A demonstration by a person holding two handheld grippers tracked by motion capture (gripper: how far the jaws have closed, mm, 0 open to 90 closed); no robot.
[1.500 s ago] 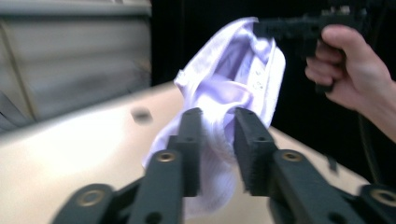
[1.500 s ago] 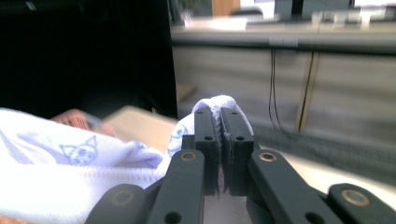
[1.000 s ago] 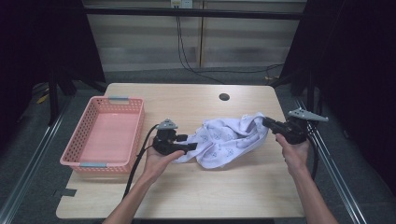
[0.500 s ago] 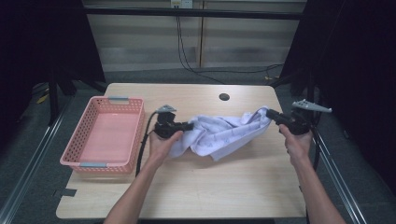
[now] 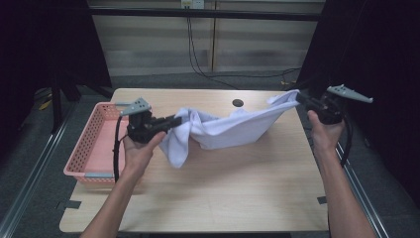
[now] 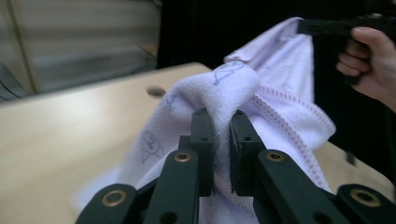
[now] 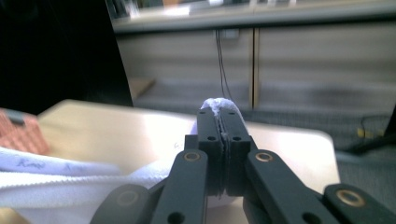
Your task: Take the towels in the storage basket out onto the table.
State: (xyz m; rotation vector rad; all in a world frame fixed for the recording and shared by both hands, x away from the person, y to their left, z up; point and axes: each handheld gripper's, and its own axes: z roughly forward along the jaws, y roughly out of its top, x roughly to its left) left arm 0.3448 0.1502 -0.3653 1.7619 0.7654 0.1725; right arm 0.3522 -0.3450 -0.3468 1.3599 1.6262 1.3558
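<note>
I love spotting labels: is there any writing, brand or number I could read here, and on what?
None can be read.
towel: faint blue drawings and script-like marks, too blurred to read.
pink basket: no lettering visible.
left gripper and right gripper: no markings visible.

Your right gripper [image 7: 223,122]: jaws pinched tight on a fold of white towel [image 7: 56,184]. Cloth trails off left over the table [image 7: 121,128]. Pink basket [image 7: 21,133] far left.

A white towel [image 5: 233,131] with faint blue drawings and a stitched hem is hanging stretched above the surface [image 5: 208,198], pinched at two ends, sagging in the middle, one loose fold drooping down at its left end.
</note>
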